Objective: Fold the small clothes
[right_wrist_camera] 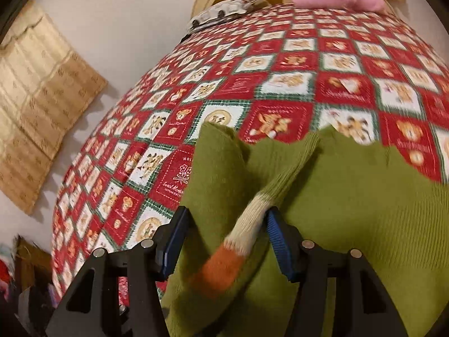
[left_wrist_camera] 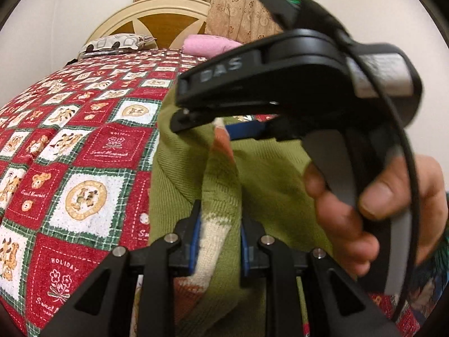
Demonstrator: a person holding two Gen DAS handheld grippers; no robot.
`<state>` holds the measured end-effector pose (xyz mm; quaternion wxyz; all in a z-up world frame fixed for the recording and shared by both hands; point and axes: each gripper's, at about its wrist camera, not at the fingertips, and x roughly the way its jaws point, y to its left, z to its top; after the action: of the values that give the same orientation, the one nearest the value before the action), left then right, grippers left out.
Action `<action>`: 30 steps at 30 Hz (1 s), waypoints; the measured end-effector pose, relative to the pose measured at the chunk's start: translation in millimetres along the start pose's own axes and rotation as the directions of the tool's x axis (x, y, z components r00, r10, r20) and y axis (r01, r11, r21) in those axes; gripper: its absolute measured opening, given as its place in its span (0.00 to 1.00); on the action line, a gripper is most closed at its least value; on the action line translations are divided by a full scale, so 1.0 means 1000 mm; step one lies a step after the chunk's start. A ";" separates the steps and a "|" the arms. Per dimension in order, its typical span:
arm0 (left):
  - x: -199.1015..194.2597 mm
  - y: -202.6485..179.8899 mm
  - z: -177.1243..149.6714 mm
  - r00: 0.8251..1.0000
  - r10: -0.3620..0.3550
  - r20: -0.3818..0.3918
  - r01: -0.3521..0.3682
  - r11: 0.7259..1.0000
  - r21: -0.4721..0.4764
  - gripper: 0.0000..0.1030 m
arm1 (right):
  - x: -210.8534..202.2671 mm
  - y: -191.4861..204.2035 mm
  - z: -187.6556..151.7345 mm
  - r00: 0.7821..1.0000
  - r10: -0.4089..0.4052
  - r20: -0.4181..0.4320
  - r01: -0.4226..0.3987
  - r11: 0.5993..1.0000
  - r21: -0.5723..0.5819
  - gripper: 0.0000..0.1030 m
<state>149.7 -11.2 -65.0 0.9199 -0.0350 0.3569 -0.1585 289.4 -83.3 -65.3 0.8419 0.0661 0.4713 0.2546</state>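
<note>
Left gripper (left_wrist_camera: 220, 238) clamped on the green knit garment (left_wrist_camera: 269, 163), cuff-striped sleeve running straight ahead; right gripper (right_wrist_camera: 224, 241) pinching the sleeve too (close across it). Garment draped on the quilted bed (right_wrist_camera: 280, 64).

I work over a bed (left_wrist_camera: 84, 140) covered by a quilt (right_wrist_camera: 294, 64) of red and white squares edged in green plaid, printed with teddy bears and the word "Holiday". On it lies the green knit garment (right_wrist_camera: 350, 196), with a cream and orange striped part, spread across the near side. At the far end, by the cream and brown headboard (left_wrist_camera: 157, 14), a pink pillow (left_wrist_camera: 207, 43) and a white patterned pillow (left_wrist_camera: 118, 42) rest on the quilt, well apart from the garment.
</note>
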 end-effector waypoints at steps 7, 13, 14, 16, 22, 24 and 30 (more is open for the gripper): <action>0.000 0.000 0.000 1.000 0.003 0.001 -0.003 1.000 0.005 0.23 | 0.007 0.007 0.000 0.999 -0.040 -0.014 0.038 0.992 -0.122 0.53; -0.001 0.000 0.000 1.000 -0.005 0.004 0.005 1.000 0.001 0.23 | 0.003 0.009 -0.005 0.992 -0.124 0.010 0.124 0.979 -0.163 0.14; -0.001 0.001 0.000 1.000 -0.008 0.005 0.008 1.000 0.001 0.23 | -0.001 0.009 -0.005 0.992 -0.123 0.018 0.124 0.980 -0.158 0.13; -0.003 0.001 0.000 1.000 -0.017 0.012 0.017 1.000 0.001 0.23 | -0.011 0.005 -0.007 0.993 -0.109 0.042 0.114 0.986 -0.124 0.13; -0.013 -0.001 0.002 0.997 -0.053 0.051 0.053 0.999 0.006 0.23 | -0.043 0.000 -0.013 0.990 -0.093 0.108 0.102 0.991 -0.082 0.12; -0.019 -0.009 0.003 0.997 -0.050 0.066 0.048 0.998 0.034 0.23 | -0.053 -0.002 -0.014 0.988 -0.095 0.121 0.105 0.991 -0.078 0.12; -0.024 -0.034 0.009 0.995 -0.084 0.060 0.080 0.995 0.064 0.23 | -0.078 -0.021 -0.021 0.984 -0.111 0.140 0.120 0.991 -0.058 0.12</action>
<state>129.6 -35.9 -36.6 0.9239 -0.0262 0.3213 -0.2059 246.5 -142.3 -25.3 0.8872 0.0282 0.4069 0.2156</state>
